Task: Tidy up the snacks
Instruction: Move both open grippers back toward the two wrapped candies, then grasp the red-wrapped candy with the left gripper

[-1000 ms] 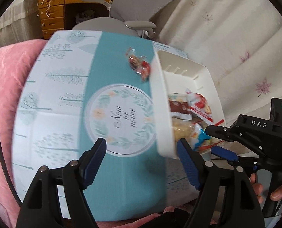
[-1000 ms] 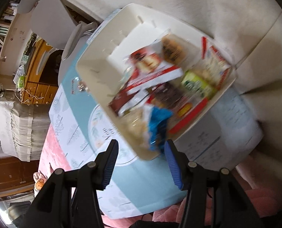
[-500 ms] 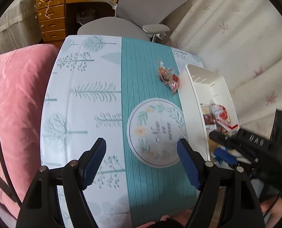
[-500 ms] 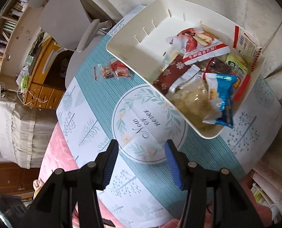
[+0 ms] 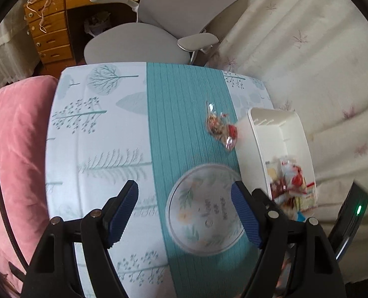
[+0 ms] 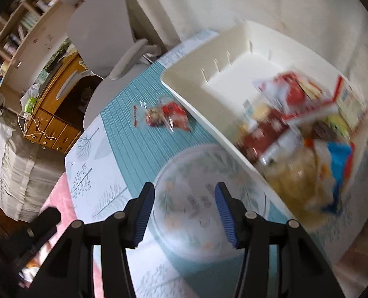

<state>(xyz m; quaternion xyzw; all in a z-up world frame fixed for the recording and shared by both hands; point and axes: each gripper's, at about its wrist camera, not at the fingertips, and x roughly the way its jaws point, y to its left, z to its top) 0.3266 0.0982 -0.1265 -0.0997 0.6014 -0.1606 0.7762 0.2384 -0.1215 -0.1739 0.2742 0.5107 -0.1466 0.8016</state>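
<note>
Snacks (image 6: 305, 129), blurred, apparently wrapped packets, fill white bin (image 6: 233, 47); left gripper (image 5: 184, 213) and right gripper (image 6: 184, 213) gape empty.

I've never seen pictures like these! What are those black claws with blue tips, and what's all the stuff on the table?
Those are grabbers a person holds, one per hand, each carrying a camera. One picture looks past the left gripper, the other past the right gripper. Both are open and hold nothing. Below is a table with a tree-patterned cloth. On it sits a white bin with snack packets piled at one end. One small snack bag lies outside, beside the bin.
</note>
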